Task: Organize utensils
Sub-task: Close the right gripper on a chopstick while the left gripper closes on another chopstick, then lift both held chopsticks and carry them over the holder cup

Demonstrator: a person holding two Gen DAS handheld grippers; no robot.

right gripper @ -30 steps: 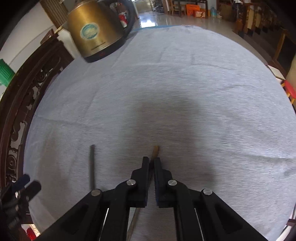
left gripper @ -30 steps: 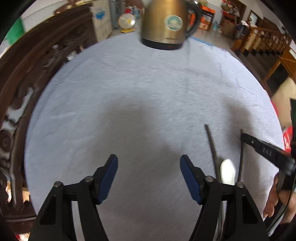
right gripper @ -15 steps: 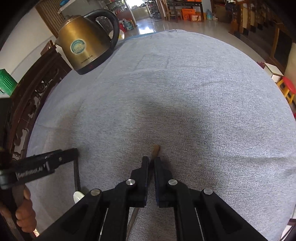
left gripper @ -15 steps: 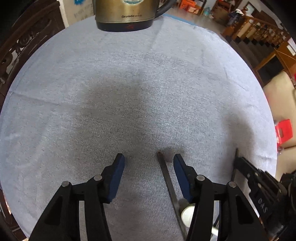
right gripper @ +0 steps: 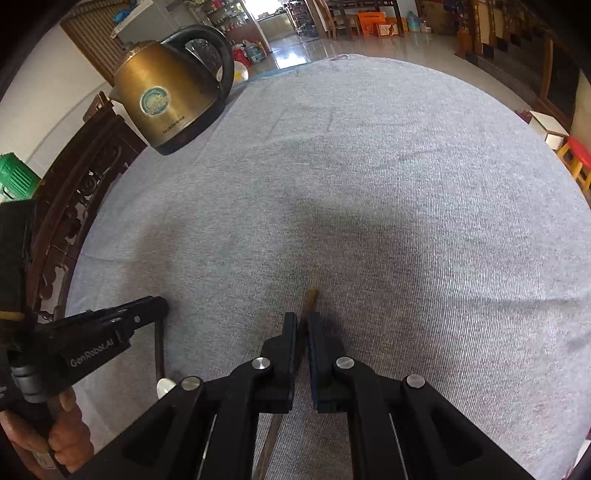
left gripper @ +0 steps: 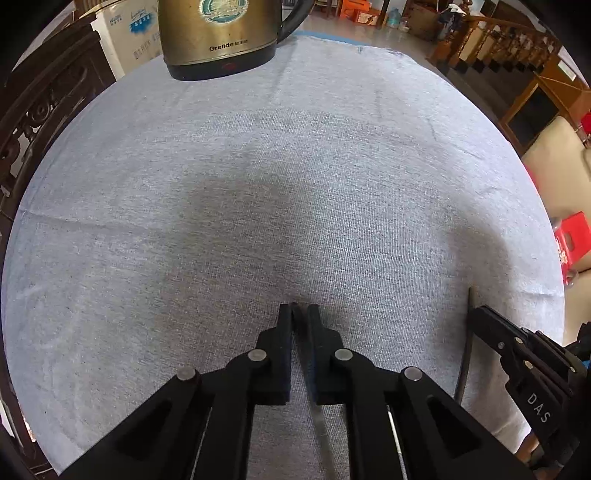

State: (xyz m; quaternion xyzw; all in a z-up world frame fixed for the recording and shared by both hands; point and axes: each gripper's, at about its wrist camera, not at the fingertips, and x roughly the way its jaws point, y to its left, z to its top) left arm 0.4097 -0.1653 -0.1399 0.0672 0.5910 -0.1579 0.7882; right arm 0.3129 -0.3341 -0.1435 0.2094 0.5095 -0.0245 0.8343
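My left gripper (left gripper: 299, 309) is shut on a thin dark chopstick (left gripper: 318, 421) that lies on the grey cloth and runs back under the jaws. My right gripper (right gripper: 303, 320) is shut on a brown chopstick (right gripper: 309, 298) whose tip pokes out past the pads. In the right wrist view the left gripper (right gripper: 155, 306) shows at the left, with its chopstick (right gripper: 159, 347) below it and a white spoon bowl (right gripper: 165, 387) just behind. In the left wrist view the right gripper (left gripper: 480, 317) shows at the right with its chopstick (left gripper: 466, 354).
A brass electric kettle (left gripper: 218, 35) stands at the far edge of the round table covered in grey cloth (left gripper: 295, 166); it also shows in the right wrist view (right gripper: 173, 99). A carved dark wooden chair (right gripper: 81, 177) stands along the left edge.
My left gripper moved over the dark chopstick and closed on it; it was open before. My right gripper stayed shut on its chopstick.
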